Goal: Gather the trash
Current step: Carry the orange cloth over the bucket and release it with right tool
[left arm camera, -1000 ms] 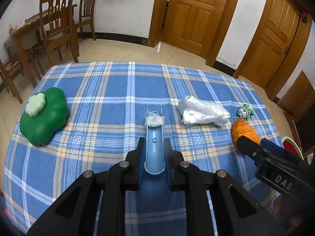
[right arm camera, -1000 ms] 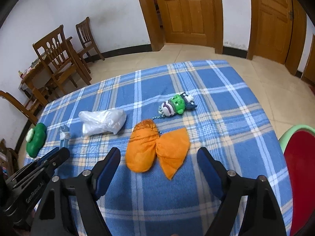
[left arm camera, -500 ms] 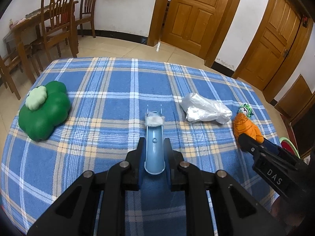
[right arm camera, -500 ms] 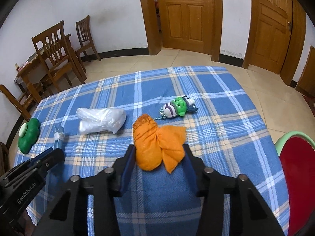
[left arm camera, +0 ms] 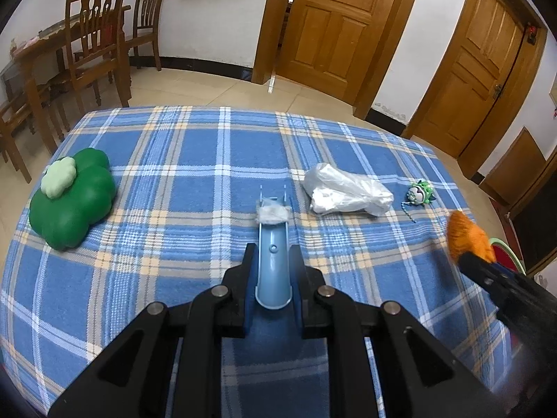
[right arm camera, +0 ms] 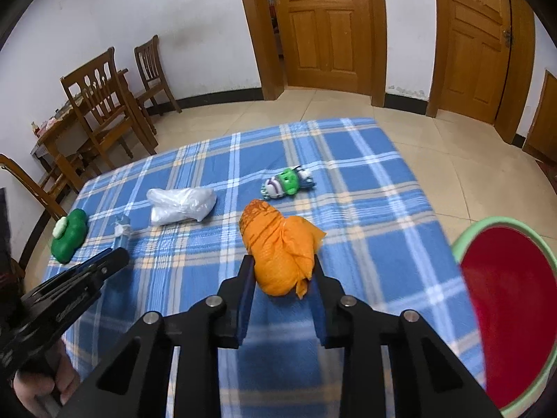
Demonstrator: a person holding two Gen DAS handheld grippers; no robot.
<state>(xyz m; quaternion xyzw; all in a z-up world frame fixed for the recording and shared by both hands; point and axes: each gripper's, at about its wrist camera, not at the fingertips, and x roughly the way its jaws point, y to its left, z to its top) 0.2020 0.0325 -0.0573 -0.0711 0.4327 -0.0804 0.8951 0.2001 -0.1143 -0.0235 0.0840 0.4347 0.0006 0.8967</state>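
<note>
My right gripper (right arm camera: 282, 270) is shut on a crumpled orange bag (right arm camera: 278, 244) and holds it above the blue plaid tablecloth (right arm camera: 365, 216); the bag also shows at the right of the left wrist view (left arm camera: 468, 238). My left gripper (left arm camera: 272, 261) is shut on a light blue scoop-like tool (left arm camera: 273, 257) with a white wad (left arm camera: 273, 213) at its tip. A crumpled white plastic bag (left arm camera: 348, 195) lies on the cloth right of the tool, also seen in the right wrist view (right arm camera: 181, 203).
A green clover-shaped toy (left arm camera: 71, 198) lies at the table's left. A small green figure toy (right arm camera: 287, 184) lies beyond the orange bag. A green-rimmed bin with a red liner (right arm camera: 504, 310) stands off the table's right edge. Wooden chairs (left arm camera: 94, 52) and doors (left arm camera: 334, 24) stand behind.
My right gripper closed on the orange bag and lifted it off the cloth, moving right toward the bin. My left gripper kept its hold on the blue tool.
</note>
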